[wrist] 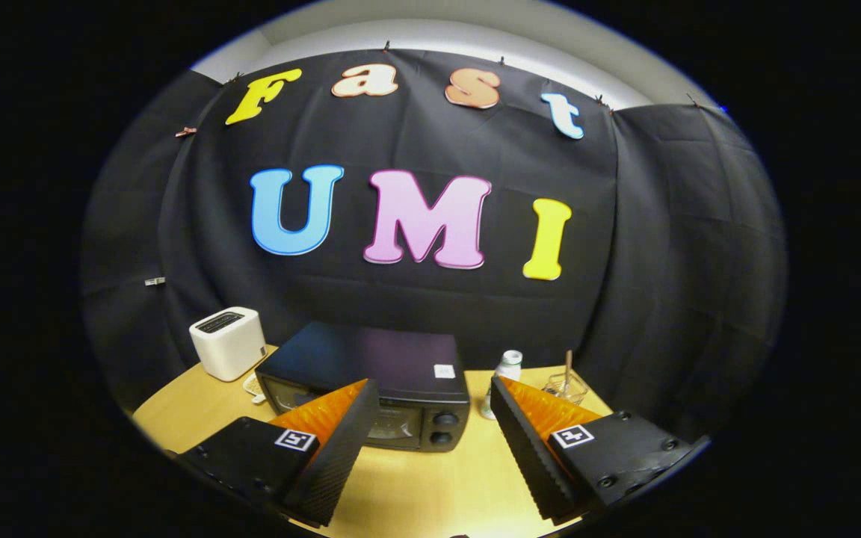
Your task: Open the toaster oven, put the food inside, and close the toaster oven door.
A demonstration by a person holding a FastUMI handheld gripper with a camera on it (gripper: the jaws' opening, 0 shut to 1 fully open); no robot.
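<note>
Oven: a dark box seen on the table, just beyond the claw, its door shut; two round knobs are seen at the right end of its front, and a small pale sticker is seen on its top.
Claw: released, its two fingers spread wide with nothing held between them; bare table is seen in the gap.
Left finger: its tip is seen in front of the oven's glass door, overlapping it; contact cannot be told.
Right finger: it is seen right of the oven, apart from it, over bare table.
Markers: a square black-and-white tag is borne by the left finger and another by the right.
Bottle: a small pale bottle with a white cap, stood upright just right of the oven, near the right finger's tip.
Glass: a clear vessel with a stick stood in it, placed right of the bottle, beyond the right finger.
Toaster: a white slot toaster set at the table's far left, beside the oven's left rear corner.
Small item: something pale is seen between toaster and oven, too small to be told.
</note>
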